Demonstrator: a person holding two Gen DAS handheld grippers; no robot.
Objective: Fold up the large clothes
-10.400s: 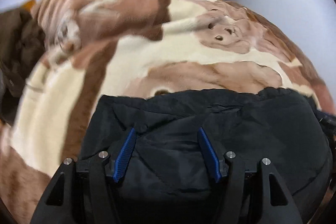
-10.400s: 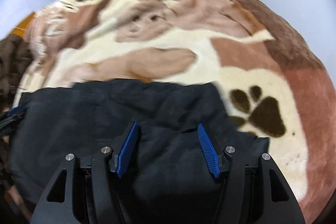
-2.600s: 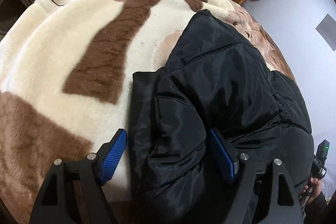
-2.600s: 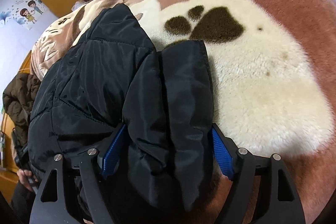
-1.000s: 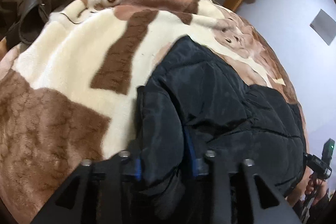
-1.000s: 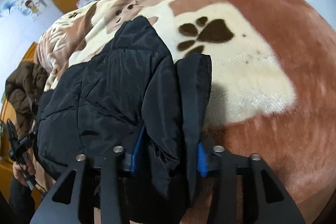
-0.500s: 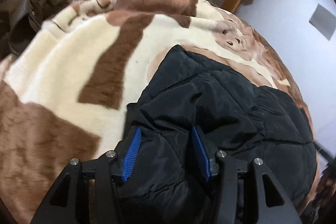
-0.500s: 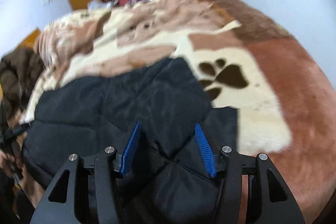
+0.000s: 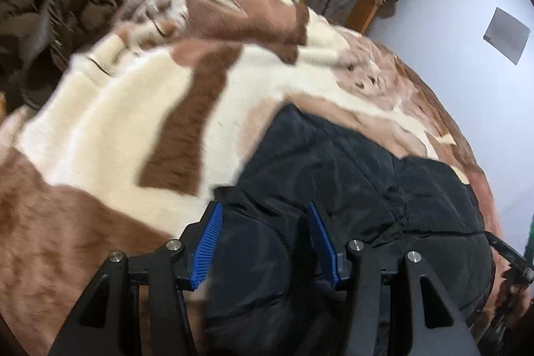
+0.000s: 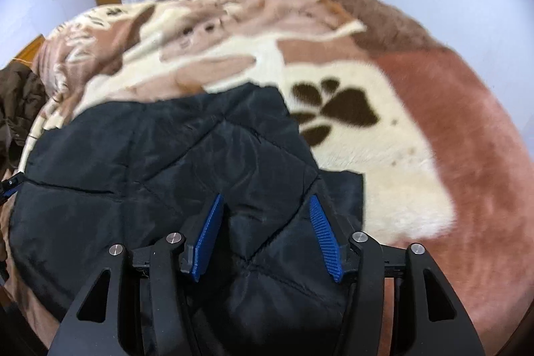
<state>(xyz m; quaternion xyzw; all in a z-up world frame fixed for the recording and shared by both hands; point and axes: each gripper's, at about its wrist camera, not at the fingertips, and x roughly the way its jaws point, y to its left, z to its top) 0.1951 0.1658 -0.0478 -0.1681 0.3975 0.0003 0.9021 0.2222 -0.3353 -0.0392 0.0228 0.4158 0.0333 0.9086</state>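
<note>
left hand-held gripper [image 9: 265, 239] parted | black jacket [image 9: 350, 182] | blanket [image 9: 116, 122]

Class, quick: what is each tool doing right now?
Left tool: open, just released, above the black jacket.
Right tool: open, just released, above it too.
</note>
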